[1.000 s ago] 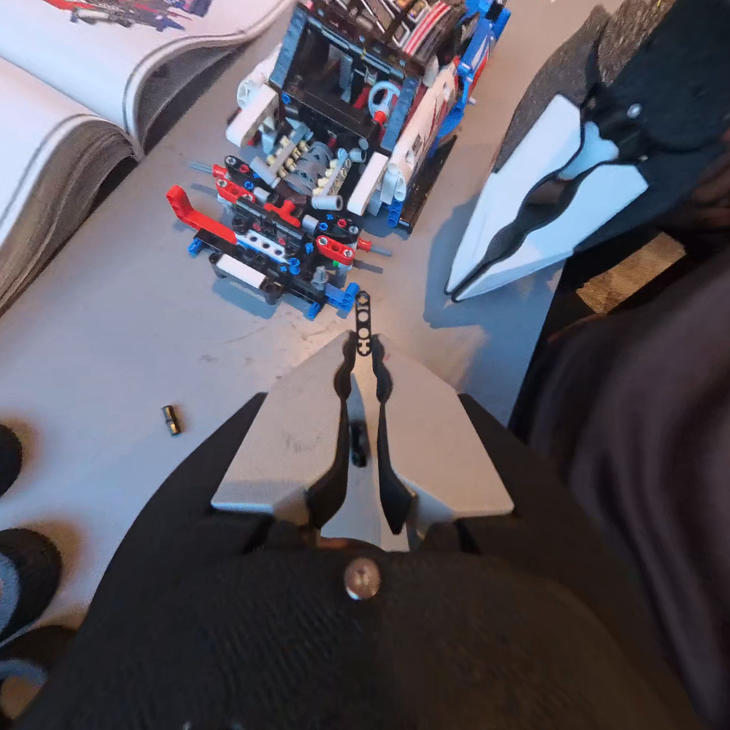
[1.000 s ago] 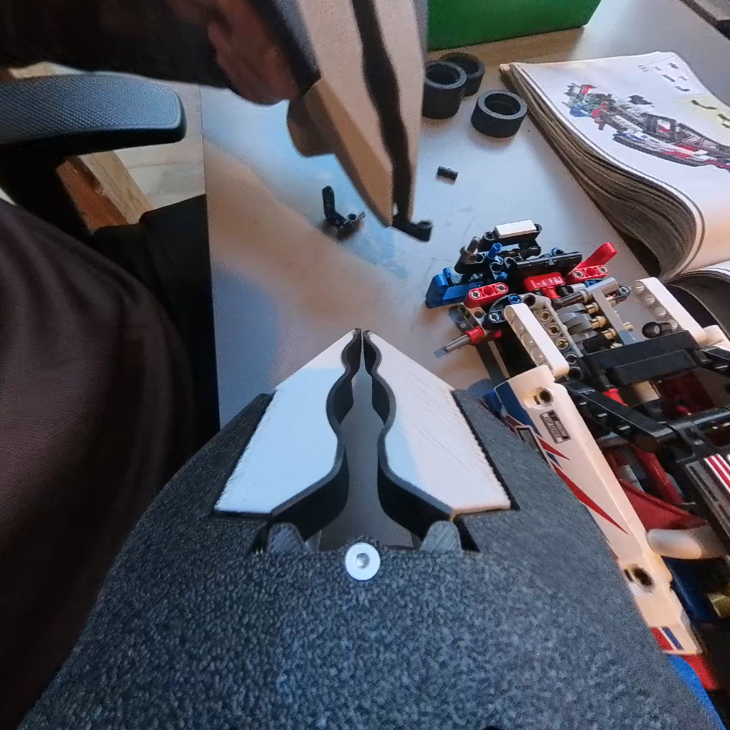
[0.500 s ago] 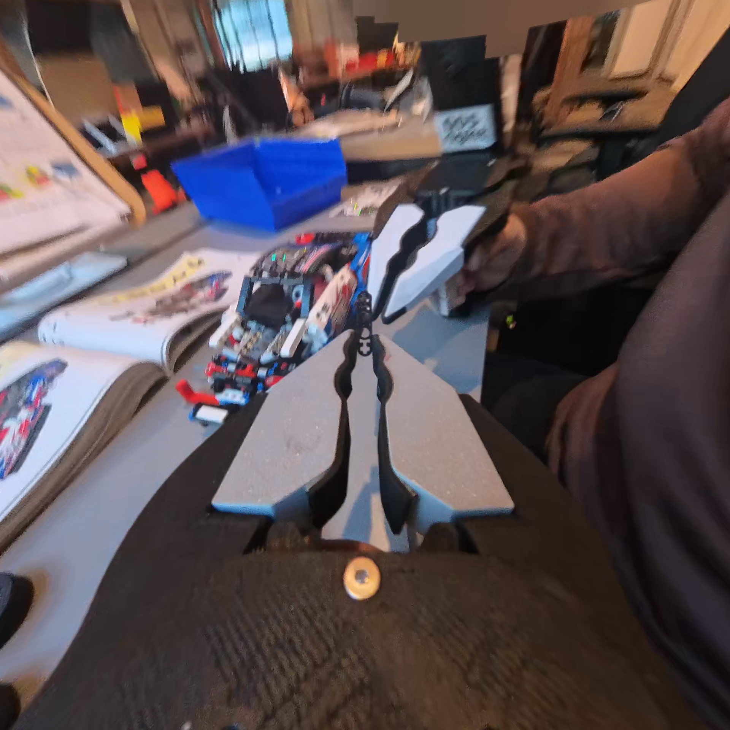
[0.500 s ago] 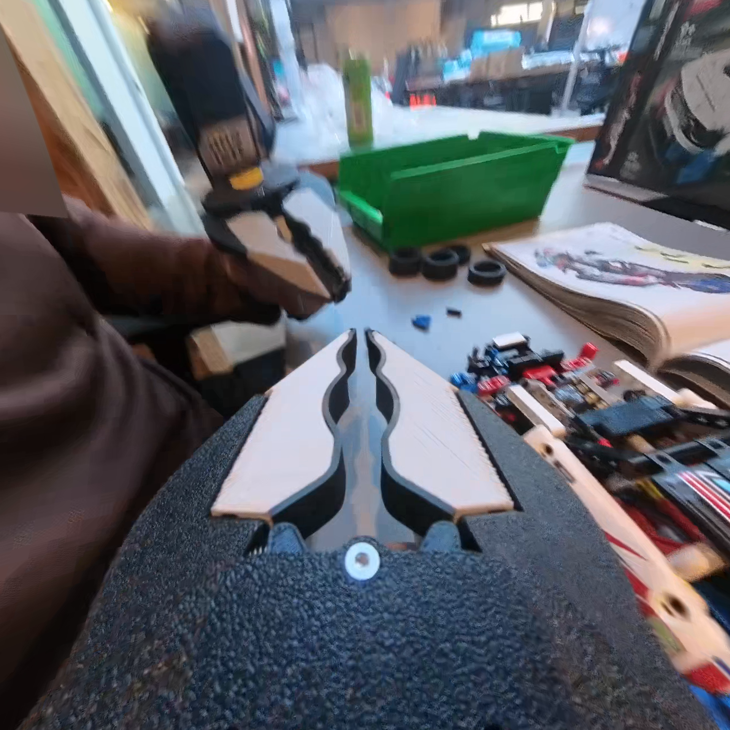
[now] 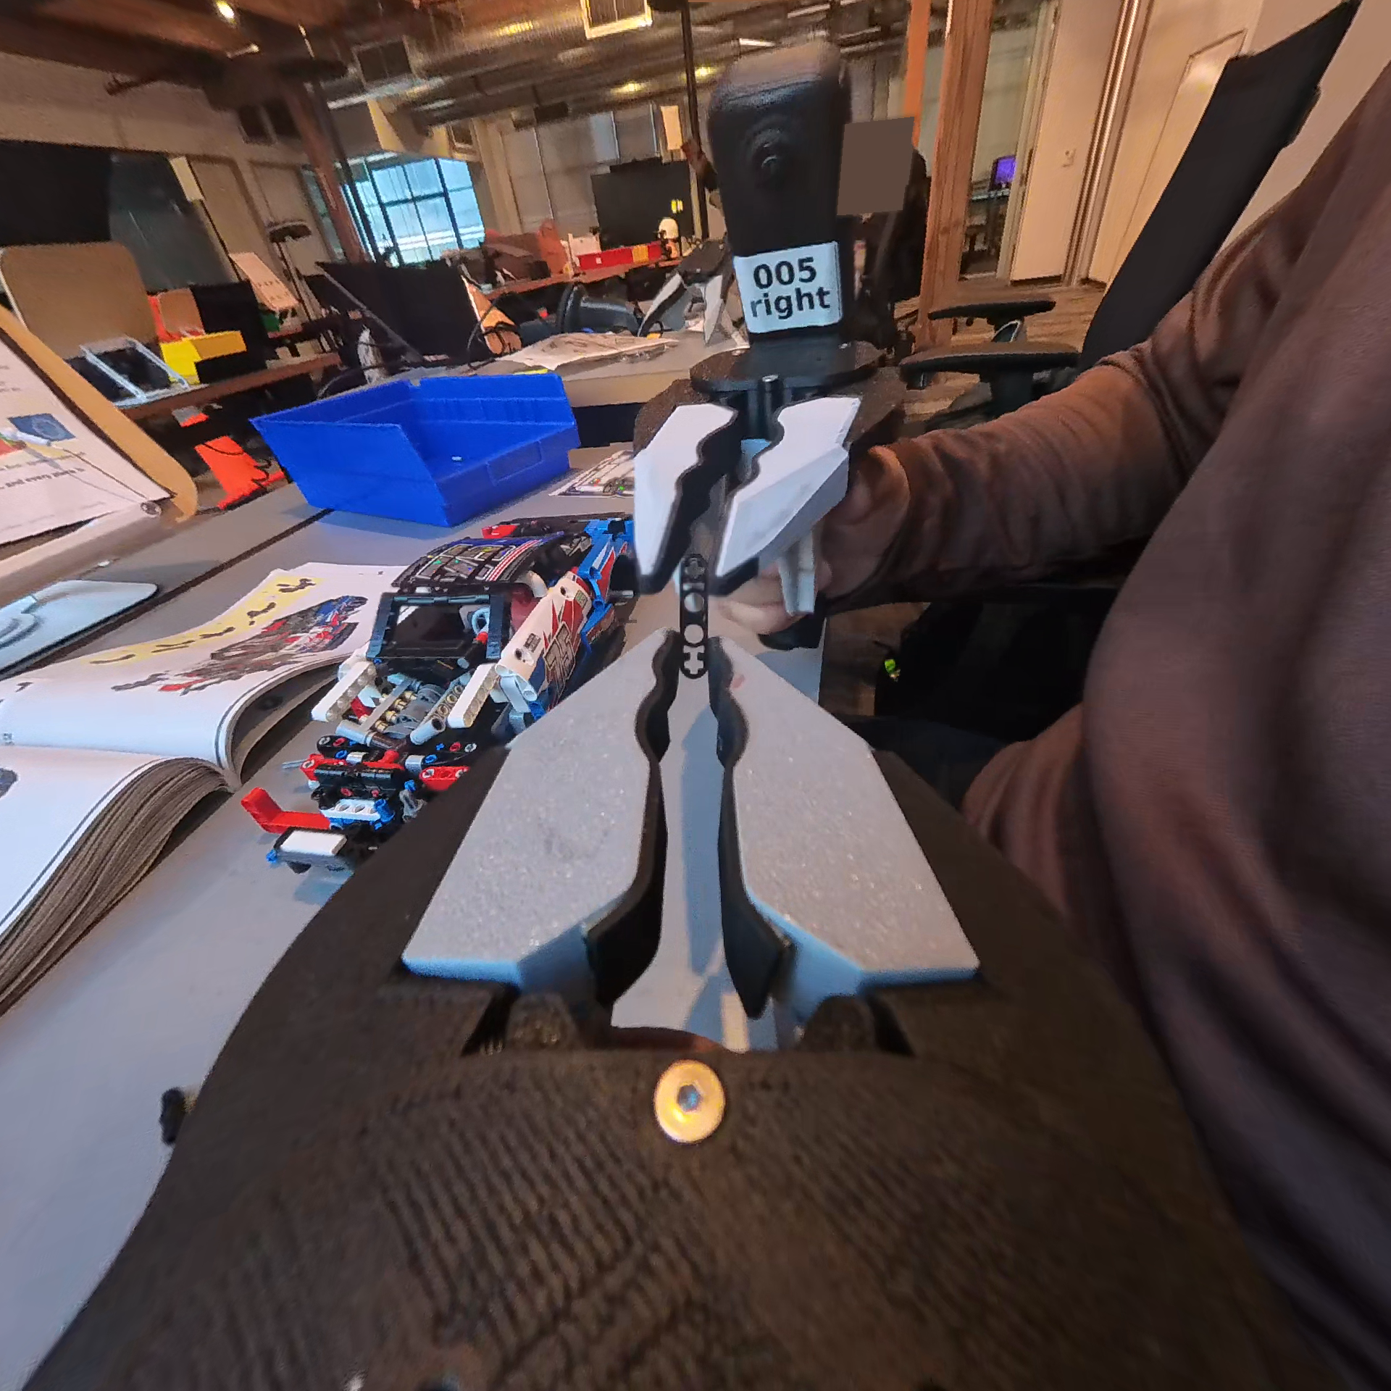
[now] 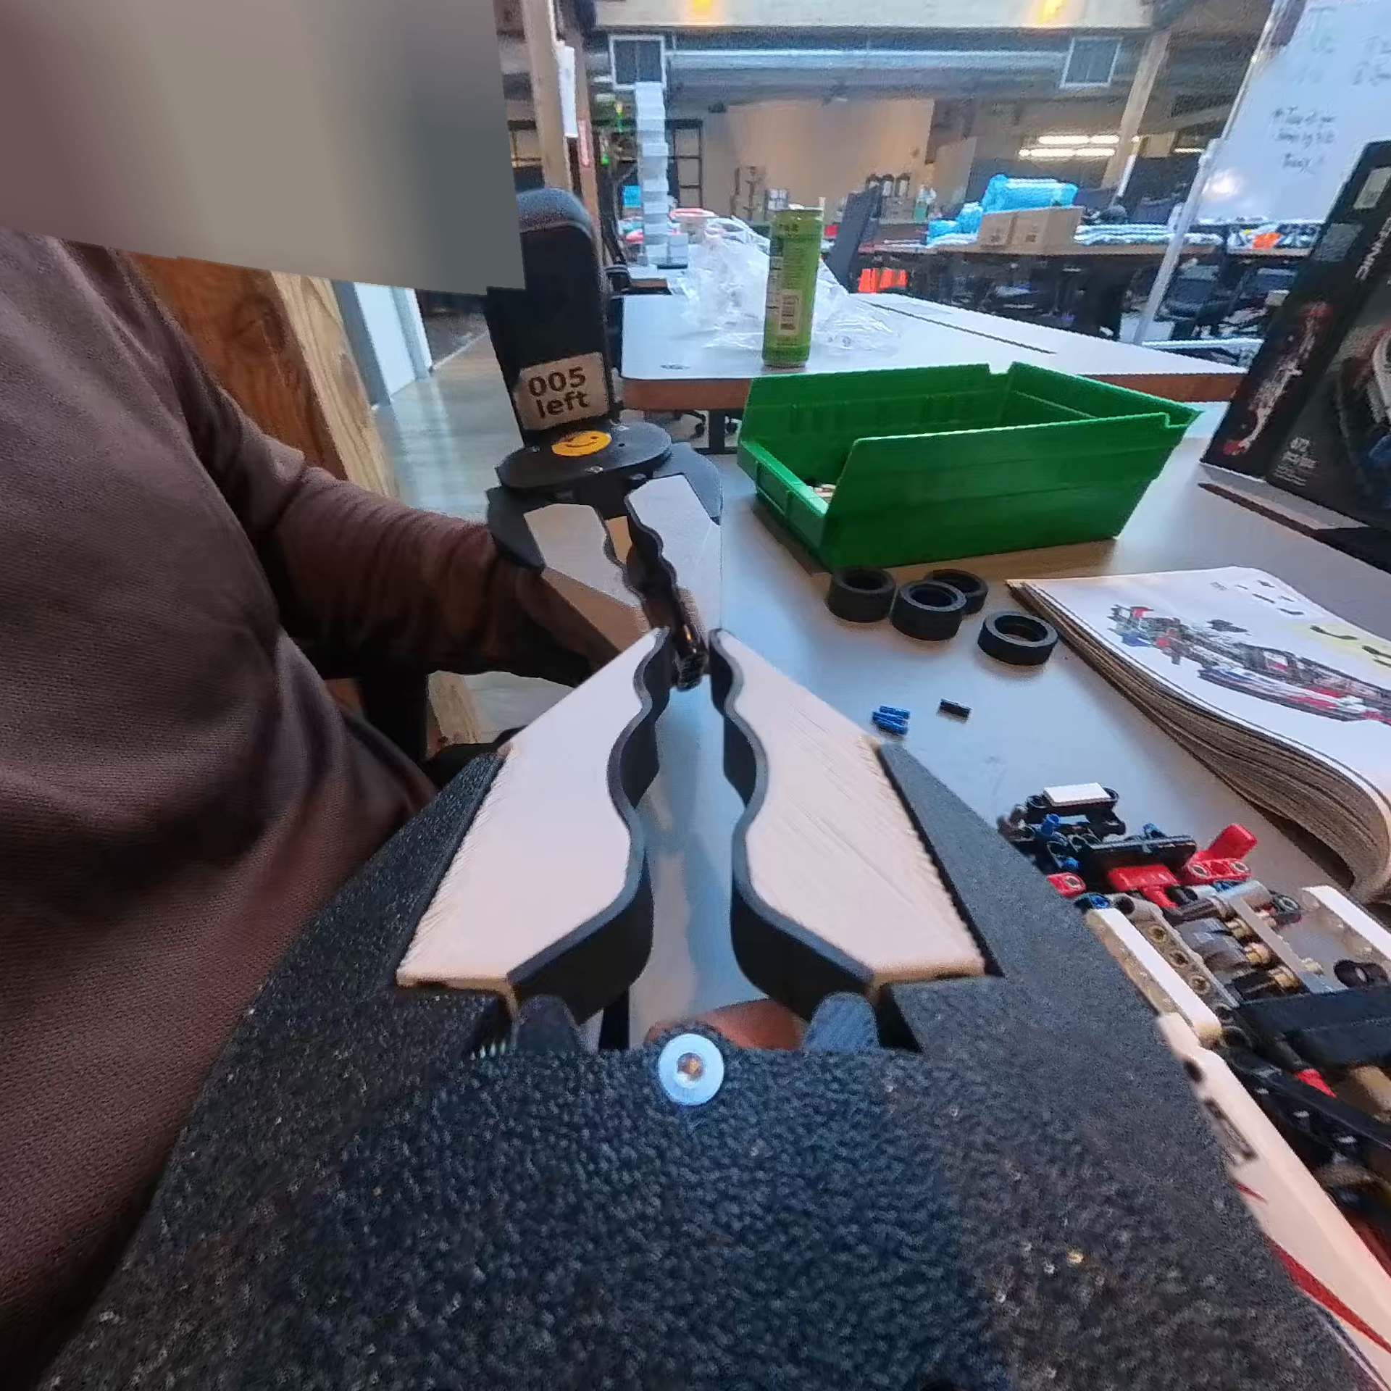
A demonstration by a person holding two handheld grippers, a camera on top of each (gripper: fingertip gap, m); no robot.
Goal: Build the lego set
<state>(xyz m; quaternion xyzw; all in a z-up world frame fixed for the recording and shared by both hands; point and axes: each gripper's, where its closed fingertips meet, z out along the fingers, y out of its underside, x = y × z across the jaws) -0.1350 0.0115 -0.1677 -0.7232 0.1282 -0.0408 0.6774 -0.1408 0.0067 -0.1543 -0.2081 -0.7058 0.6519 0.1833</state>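
My left gripper [image 5: 691, 653] is shut on the lower end of a thin black Lego beam [image 5: 694, 602] and holds it upright in the air above the table's edge. My right gripper [image 5: 689, 583] faces it from beyond, with its jaws a little apart on either side of the beam's upper end. In the right wrist view my right gripper [image 6: 689, 647] is open, and the beam's end [image 6: 686, 662] sits between its tips with the left gripper [image 6: 681, 621] behind. The part-built Lego car [image 5: 489, 640] stands on the grey table [image 5: 188, 941]; it also shows in the right wrist view [image 6: 1204, 941].
An open instruction book [image 5: 150, 715] lies left of the car. A blue bin [image 5: 421, 444] stands behind it. In the right wrist view there are a green bin [image 6: 941, 482], several black tyres [image 6: 929, 606], blue pins [image 6: 892, 717], a black pin [image 6: 954, 707] and a set box [image 6: 1325, 339]. My left and right fingertips are right by each other. Both grippers' tips are roughly 15 cm from the part-built Lego car [image 5: 489, 640]. Look for it in the right wrist view [image 6: 1279, 1077] too.
Both grippers have risen from the table and turned to face each other. The left one still holds the beam. The right one, shut before, has opened around the beam's free end.
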